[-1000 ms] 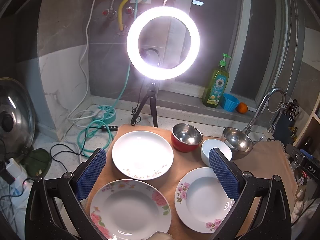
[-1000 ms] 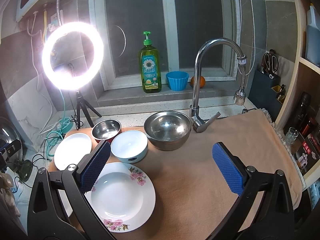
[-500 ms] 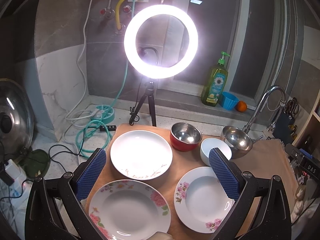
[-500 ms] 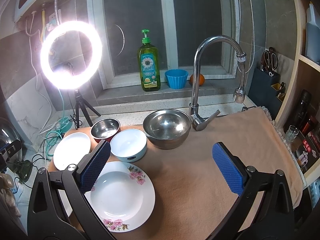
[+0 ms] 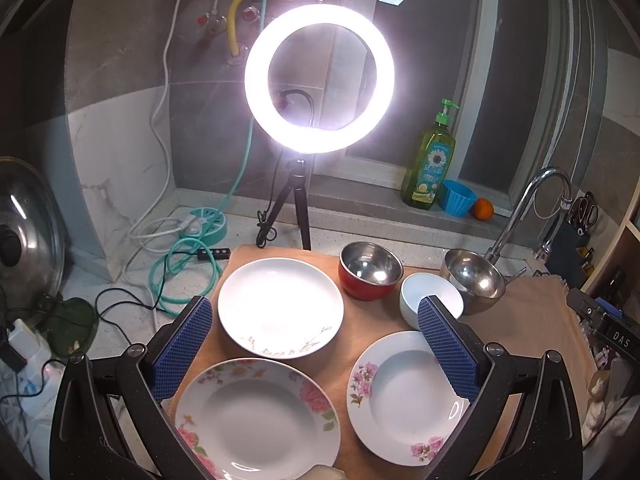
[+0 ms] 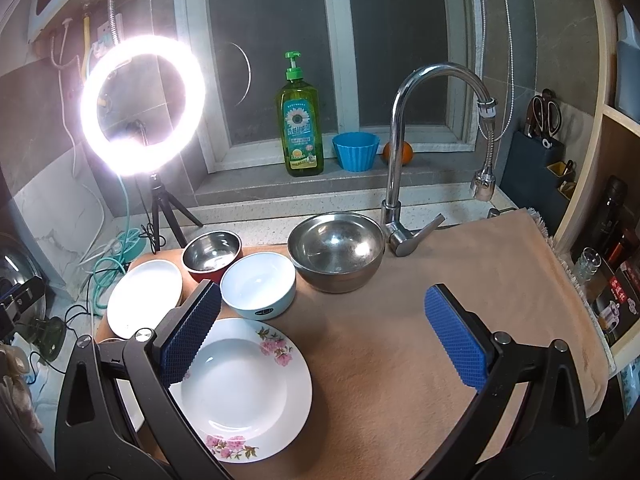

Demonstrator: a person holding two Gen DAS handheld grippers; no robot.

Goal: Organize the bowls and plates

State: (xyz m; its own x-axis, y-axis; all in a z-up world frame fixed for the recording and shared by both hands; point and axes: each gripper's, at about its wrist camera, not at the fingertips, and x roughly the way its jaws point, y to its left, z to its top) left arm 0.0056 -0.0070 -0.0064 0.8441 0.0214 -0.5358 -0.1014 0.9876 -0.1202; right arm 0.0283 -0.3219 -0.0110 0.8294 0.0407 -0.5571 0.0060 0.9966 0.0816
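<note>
Nearby, a faucet [image 6: 404, 152] rises just behind the steel bowl [image 6: 336, 252].

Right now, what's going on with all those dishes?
A person holds two grippers above a cloth by the faucet, getting ready to tidy plates and bowls. The left gripper and right gripper are both open and hold nothing. Three plates and three bowls sit separately, none stacked yet.
</note>
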